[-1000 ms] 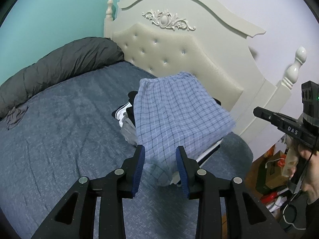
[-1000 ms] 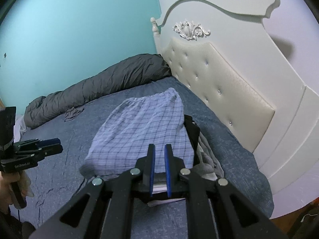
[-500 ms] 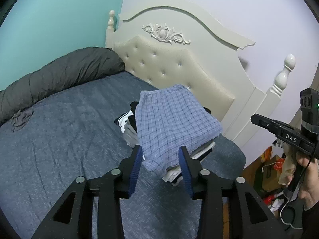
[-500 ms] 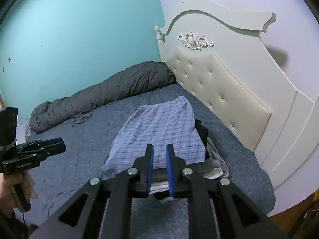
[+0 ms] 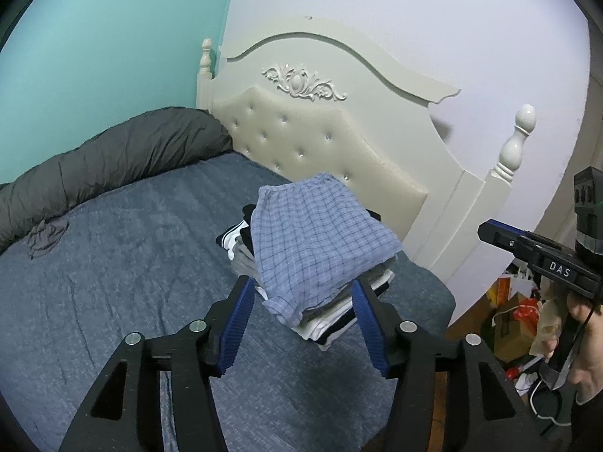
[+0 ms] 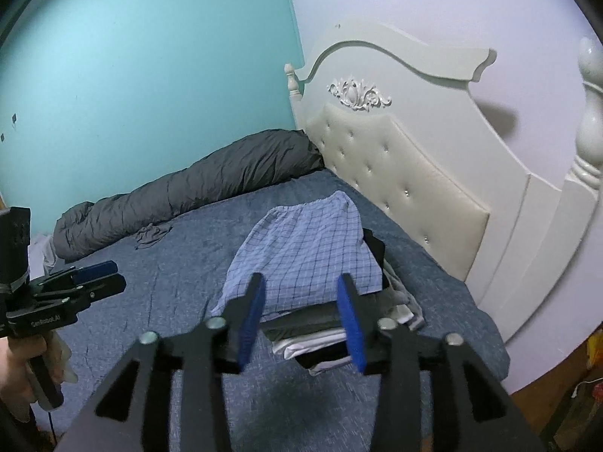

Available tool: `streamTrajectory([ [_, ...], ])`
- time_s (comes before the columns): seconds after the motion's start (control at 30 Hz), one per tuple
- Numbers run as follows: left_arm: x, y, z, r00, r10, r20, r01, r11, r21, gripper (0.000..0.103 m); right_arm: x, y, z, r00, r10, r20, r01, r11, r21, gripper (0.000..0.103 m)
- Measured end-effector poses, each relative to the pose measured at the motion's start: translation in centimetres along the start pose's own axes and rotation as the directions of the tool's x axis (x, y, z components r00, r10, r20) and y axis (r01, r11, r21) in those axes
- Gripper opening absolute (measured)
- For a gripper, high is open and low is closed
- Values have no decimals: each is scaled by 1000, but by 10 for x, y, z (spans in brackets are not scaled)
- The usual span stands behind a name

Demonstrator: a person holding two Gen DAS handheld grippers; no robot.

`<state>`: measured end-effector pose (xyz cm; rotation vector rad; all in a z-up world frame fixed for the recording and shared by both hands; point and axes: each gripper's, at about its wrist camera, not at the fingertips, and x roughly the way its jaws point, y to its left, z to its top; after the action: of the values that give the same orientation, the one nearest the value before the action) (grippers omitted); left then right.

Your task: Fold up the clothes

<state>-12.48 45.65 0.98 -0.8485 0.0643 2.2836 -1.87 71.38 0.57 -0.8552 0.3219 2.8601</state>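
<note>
Stack of folded clothes (image 5: 331, 309) sits on the blue bedspread (image 5: 113, 282) near the bed's corner, close to the cream headboard (image 5: 339, 139). Plaid shorts (image 5: 316, 241) lie on top, folded, draped a bit over the layers below. Left gripper (image 5: 301, 312) hangs above and short of the stack, jaws spread wide, nothing between them. Right gripper (image 6: 301, 316) is likewise wide apart and empty, hovering in front of the same stack. Neither touches the fabric.

Risks from here, as judgement:
- Stack looks uneven; lower layers (white, grey, black) stick out on the near side under the shorts. A nudge from either finger could slide the shorts off or topple the upper layers toward the bed edge.
- Stack is close to the mattress corner, with floor clutter (image 5: 516, 324) below on the right. Anything pushed that way likely drops off the bed.
- Shorts' near hem hangs loose over the edge; a gripper passing low could snag it and undo the fold.
- Crumpled grey garment (image 6: 152, 234) lies well apart, beside the rolled grey duvet (image 6: 196, 196). Probably next item to fold. Reaching for it means swinging across the bed; a careless swing past the stack could clip it.
- Thin crumpled fabric is easy to pinch together with the bedspread underneath, dragging both.
</note>
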Motion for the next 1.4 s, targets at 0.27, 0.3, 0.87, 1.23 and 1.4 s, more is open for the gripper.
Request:
streamTrajectory([
  [0.27, -23, -5, -9, 999, -7, 32, 7, 1000, 11, 73, -20, 9, -10, 1000, 11, 14, -12, 999, 37, 59],
  [0.3, -26, -6, -10, 999, -9, 37, 8, 1000, 11, 74, -22, 11, -11, 1000, 11, 16, -12, 999, 37, 63],
  [0.87, -63, -20, -28, 995, -24, 97, 19, 999, 48, 98, -52, 33, -33, 999, 6, 48, -9, 999, 50, 94],
  [1.23, -82, -27, -41, 992, -3, 124, -4, 998, 58, 103, -69, 39, -49, 996, -26, 80, 22, 998, 54, 102],
  [1.4, -86, -30, -47, 992, 11, 127, -18, 998, 53, 103, -79, 45, -61, 995, -30, 97, 26, 999, 41, 102],
])
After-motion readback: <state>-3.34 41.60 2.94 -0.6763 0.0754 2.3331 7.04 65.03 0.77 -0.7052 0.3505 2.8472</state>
